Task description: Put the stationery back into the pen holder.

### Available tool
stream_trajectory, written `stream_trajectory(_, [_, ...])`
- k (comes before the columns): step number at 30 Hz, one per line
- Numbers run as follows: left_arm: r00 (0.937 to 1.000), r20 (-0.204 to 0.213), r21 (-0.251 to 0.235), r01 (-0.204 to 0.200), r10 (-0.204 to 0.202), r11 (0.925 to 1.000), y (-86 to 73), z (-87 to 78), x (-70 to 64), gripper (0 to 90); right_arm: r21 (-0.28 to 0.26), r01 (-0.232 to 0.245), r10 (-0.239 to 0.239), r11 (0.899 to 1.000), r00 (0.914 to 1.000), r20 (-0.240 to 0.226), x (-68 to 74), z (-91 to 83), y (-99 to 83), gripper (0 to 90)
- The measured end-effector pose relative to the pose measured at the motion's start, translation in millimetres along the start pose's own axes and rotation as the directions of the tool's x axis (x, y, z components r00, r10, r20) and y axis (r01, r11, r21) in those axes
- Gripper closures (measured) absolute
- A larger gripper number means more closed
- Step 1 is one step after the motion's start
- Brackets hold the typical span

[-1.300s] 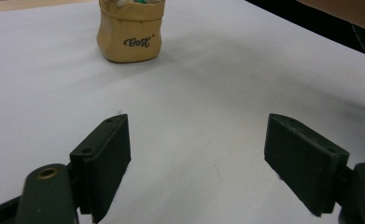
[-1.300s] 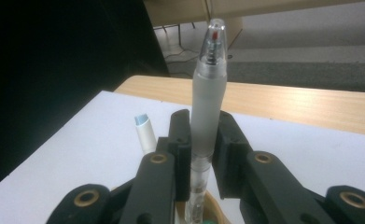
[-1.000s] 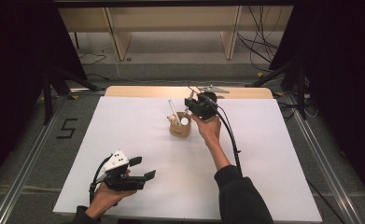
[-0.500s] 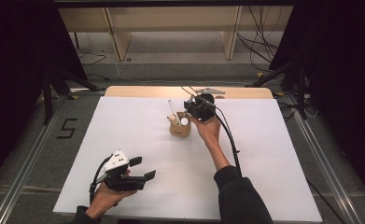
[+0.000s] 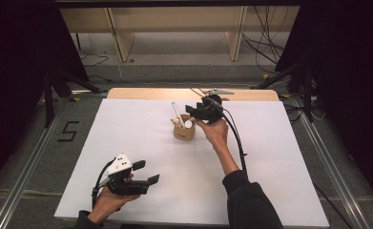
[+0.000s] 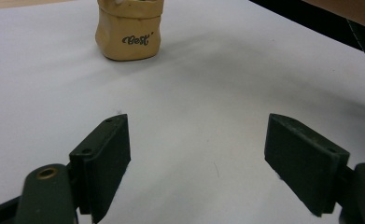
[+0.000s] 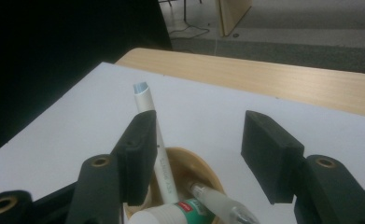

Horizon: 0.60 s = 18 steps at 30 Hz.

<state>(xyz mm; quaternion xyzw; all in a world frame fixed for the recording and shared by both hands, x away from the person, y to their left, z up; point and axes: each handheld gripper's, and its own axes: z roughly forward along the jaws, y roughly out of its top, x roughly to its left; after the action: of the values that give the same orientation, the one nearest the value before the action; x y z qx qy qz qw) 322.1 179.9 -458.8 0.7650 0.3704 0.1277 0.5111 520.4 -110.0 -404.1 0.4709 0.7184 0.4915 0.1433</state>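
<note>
My right gripper point(image 5: 193, 110) hangs over the small tan pot with "Best" written on its side point(image 5: 183, 133), which stands on the white worktop point(image 5: 270, 157) toward its far edge, a little right of the middle. The jaws stand apart with nothing between them. In the right gripper view I look down into the pot's mouth point(image 7: 194, 170): a slim white pen with a pale blue tip point(image 7: 153, 135) leans out of it, its long axis running up and away from me toward the far left corner, and its shaft passes just beside the inner face of my left-hand jaw. I cannot tell whether it touches the pad. Lower in the pot lie a white tube with a green and red label point(image 7: 171, 212) and a clear-barrelled pen point(image 7: 220, 205), both tilted across the opening.

If I mean to take the white pen, I judge the gripper must shift toward that jaw's side so the shaft sits between the pads, across its length, before closing.

My left gripper point(image 5: 141, 173) rests in my hand near the worktop's near left corner, jaws wide apart and holding nothing, well away from the pot point(image 6: 129, 29), which lies ahead of it. The right hand is plainly the nearer one.
</note>
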Motion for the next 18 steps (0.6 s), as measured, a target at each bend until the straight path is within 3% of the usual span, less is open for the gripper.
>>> stream_trajectory(9, [1.0, 0.0, 0.006, -0.003, 0.003, 1.0, 0.0, -0.5, 1.0, 21.8, -0.022, -0.018, 0.017, 1.0, 0.9998, -0.013, -6.1, -20.2, 5.9, 39.7])
stream_trajectory(18, [1.0, -0.003, 0.005, -0.005, 0.005, 1.0, 0.1, -0.7, 1.9, 21.8, -0.038, -0.003, 0.002, 0.999, 0.9998, -0.021, -10.4, -47.8, 4.0, 35.8])
